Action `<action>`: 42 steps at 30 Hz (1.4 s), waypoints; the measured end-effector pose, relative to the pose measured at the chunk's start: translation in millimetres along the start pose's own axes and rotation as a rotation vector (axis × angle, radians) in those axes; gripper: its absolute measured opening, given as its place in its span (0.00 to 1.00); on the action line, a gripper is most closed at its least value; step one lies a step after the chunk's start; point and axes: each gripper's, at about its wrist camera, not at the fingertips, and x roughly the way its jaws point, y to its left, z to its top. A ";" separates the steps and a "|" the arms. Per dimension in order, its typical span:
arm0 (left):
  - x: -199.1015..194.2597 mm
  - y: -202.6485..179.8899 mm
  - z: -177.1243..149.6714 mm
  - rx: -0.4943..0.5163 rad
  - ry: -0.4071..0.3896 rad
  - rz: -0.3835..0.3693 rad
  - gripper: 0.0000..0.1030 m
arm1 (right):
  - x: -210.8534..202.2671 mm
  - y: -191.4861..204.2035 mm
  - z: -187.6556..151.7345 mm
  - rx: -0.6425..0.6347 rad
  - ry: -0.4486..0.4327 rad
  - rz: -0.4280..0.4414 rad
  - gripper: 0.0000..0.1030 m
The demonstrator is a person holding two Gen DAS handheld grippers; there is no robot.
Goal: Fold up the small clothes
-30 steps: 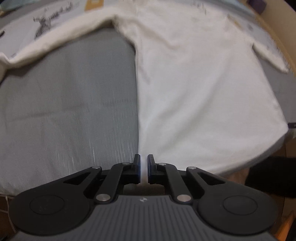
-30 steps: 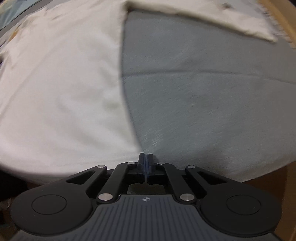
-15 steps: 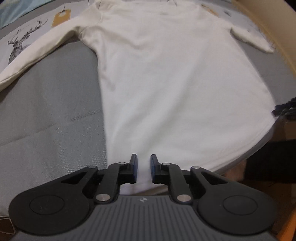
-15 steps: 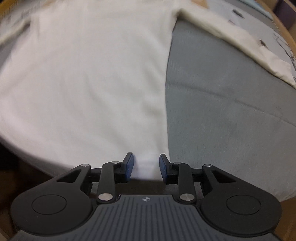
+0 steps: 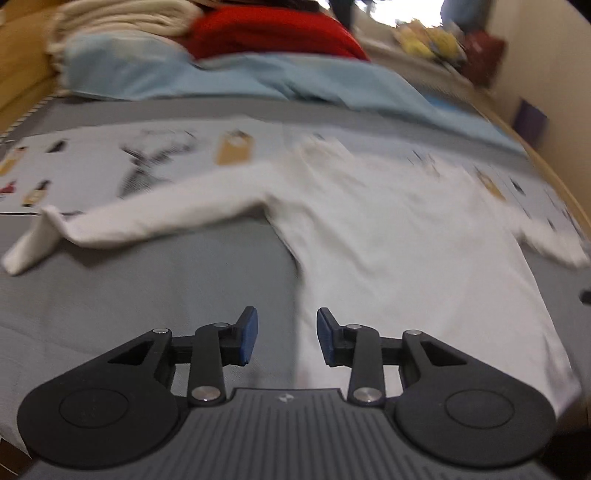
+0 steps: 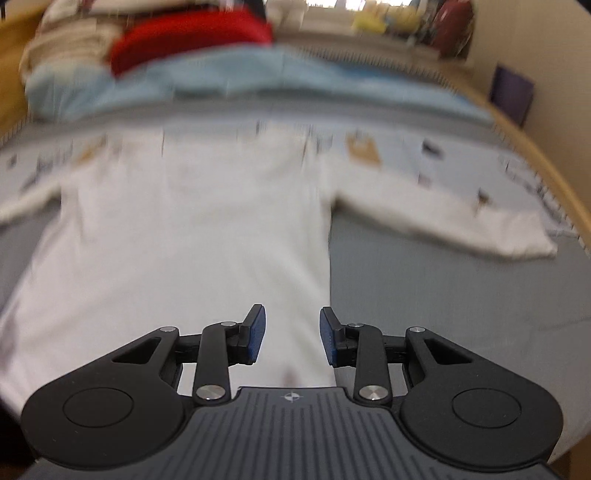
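A: Biggest first?
B: Grey bed surface point(image 5: 147, 295), spreading across both views, wooden frame edge point(image 6: 561, 184) curving along the right side.

A: And on it?
B: White long-sleeved shirt point(image 5: 388, 240), laid flat, body running toward the near edge, sleeves stretched out to either side. Left sleeve point(image 5: 147, 221) with its cuff bent over at the end. Right sleeve point(image 6: 443, 218) lying straight toward the frame edge.

A: Beyond the shirt?
B: Pale printed cloth point(image 5: 110, 162) under the collar and shoulders, then a light blue blanket point(image 5: 258, 81), then a red fabric point(image 5: 273, 33) and a cream folded pile point(image 5: 118, 14) at the far end. All blurred.

A: Left gripper?
B: Left gripper point(image 5: 287, 334) released, jaws just been opening, nothing between the pads; hovering over the shirt's left side edge near the hem.

A: Right gripper?
B: Right gripper point(image 6: 291, 336) also released, jaws parted within the last moment, nothing pinched; poised above the shirt's right side edge, white fabric seen through the gap, grey bedding just to the right
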 end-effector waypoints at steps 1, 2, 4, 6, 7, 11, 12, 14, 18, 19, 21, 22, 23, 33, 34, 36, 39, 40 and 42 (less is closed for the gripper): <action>1.6 6.7 5.6 -0.020 -0.010 0.021 0.38 | -10.2 -4.0 4.2 0.007 -0.021 0.002 0.33; 3.5 9.6 9.6 -0.035 -0.014 0.037 0.38 | -9.1 -1.9 12.0 0.015 -0.037 0.001 0.33; 5.0 21.7 18.5 -0.062 -0.025 0.064 0.38 | -5.1 4.0 20.2 0.030 -0.063 0.000 0.33; 8.2 34.7 28.8 -0.085 -0.034 0.095 0.38 | -1.5 11.7 27.7 0.039 -0.087 0.005 0.33; 13.7 39.8 35.5 -0.096 -0.036 0.117 0.41 | 2.0 15.0 30.1 0.039 -0.095 0.011 0.33; 39.7 72.5 57.2 -0.159 -0.053 0.223 0.46 | 2.1 43.7 44.1 -0.005 -0.138 0.033 0.33; 44.9 80.7 63.1 -0.170 -0.059 0.266 0.46 | 2.4 50.4 47.3 -0.021 -0.149 0.036 0.33; 52.1 93.4 72.4 -0.189 -0.064 0.347 0.49 | 1.1 65.9 55.1 -0.054 -0.176 0.040 0.33; 72.3 128.8 92.1 -0.235 -0.055 0.521 0.54 | 2.6 89.0 73.1 -0.092 -0.216 0.060 0.33; 77.6 138.0 97.6 -0.242 -0.051 0.563 0.54 | 4.1 94.4 79.7 -0.093 -0.224 0.068 0.33; 86.5 153.0 107.7 -0.241 -0.038 0.622 0.57 | 8.7 104.8 94.3 -0.083 -0.232 0.080 0.29; 90.8 160.9 113.5 -0.239 -0.036 0.669 0.59 | 12.4 111.1 104.8 -0.077 -0.240 0.094 0.26; 94.2 166.7 117.3 -0.233 -0.039 0.709 0.60 | 16.5 117.2 115.0 -0.074 -0.247 0.109 0.21; 140.6 213.6 131.5 -0.208 0.089 0.859 0.60 | 87.9 159.8 166.6 -0.008 -0.244 0.230 0.21; 144.2 217.0 130.5 -0.212 0.109 0.860 0.50 | 96.7 161.8 164.3 0.000 -0.211 0.232 0.21; 149.5 222.4 127.5 -0.225 0.158 0.855 0.23 | 112.0 165.4 163.5 0.017 -0.144 0.254 0.21; 153.3 231.6 124.3 -0.272 0.204 0.849 0.03 | 120.4 167.0 163.5 0.040 -0.126 0.303 0.21; 152.9 231.1 123.7 -0.279 0.206 0.864 0.00 | 122.5 167.2 162.2 0.043 -0.122 0.310 0.21; 150.9 230.6 125.7 -0.293 0.186 0.895 0.00 | 127.5 166.6 158.7 0.052 -0.112 0.316 0.21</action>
